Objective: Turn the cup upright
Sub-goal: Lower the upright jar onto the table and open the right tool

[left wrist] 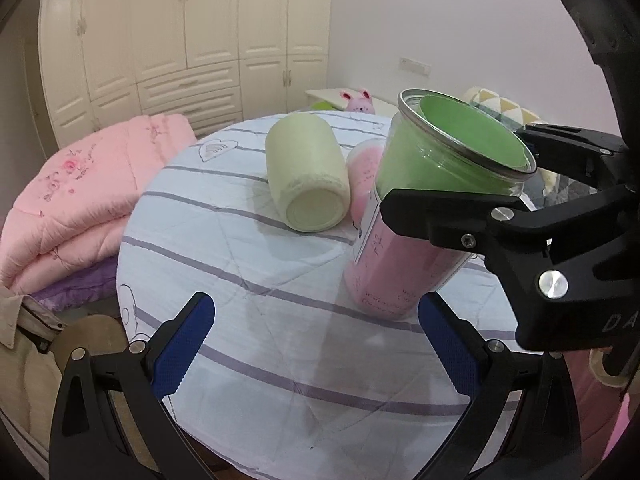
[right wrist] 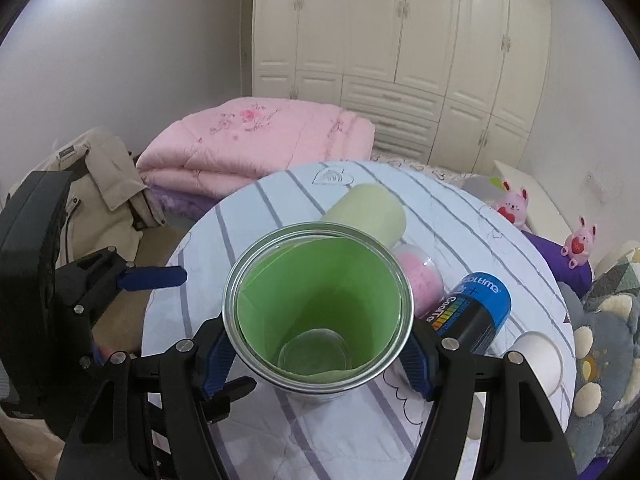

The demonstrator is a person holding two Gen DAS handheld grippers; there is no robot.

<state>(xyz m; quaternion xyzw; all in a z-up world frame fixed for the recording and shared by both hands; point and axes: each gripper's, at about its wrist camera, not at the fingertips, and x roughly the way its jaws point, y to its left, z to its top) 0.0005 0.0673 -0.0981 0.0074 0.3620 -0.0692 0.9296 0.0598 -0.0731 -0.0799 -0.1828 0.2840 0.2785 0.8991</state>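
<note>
Right gripper holds the green cup, mouth up

My right gripper (right wrist: pixel 318 354) is clamped on the green cup (right wrist: pixel 318 312) at the lower centre of the right wrist view, blue pads pressed to both sides of its clear wall, and I look straight down into the open mouth. In the left wrist view the same cup (left wrist: pixel 448 160) sits at the centre right, tilted, rim toward the upper right, with the black fingers closed around it. My left gripper (left wrist: pixel 316 350) stands wide apart at the bottom of that frame, holding nothing, above the striped tablecloth (left wrist: pixel 248 264). A pink cup (left wrist: pixel 400 268) stands just behind the green one. A pale yellow cup (left wrist: pixel 306 176) lies on its side at the centre. A blue can (right wrist: pixel 474 316) lies at the right of the right wrist view, a pink quilt (right wrist: pixel 256 140) beyond the table
</note>
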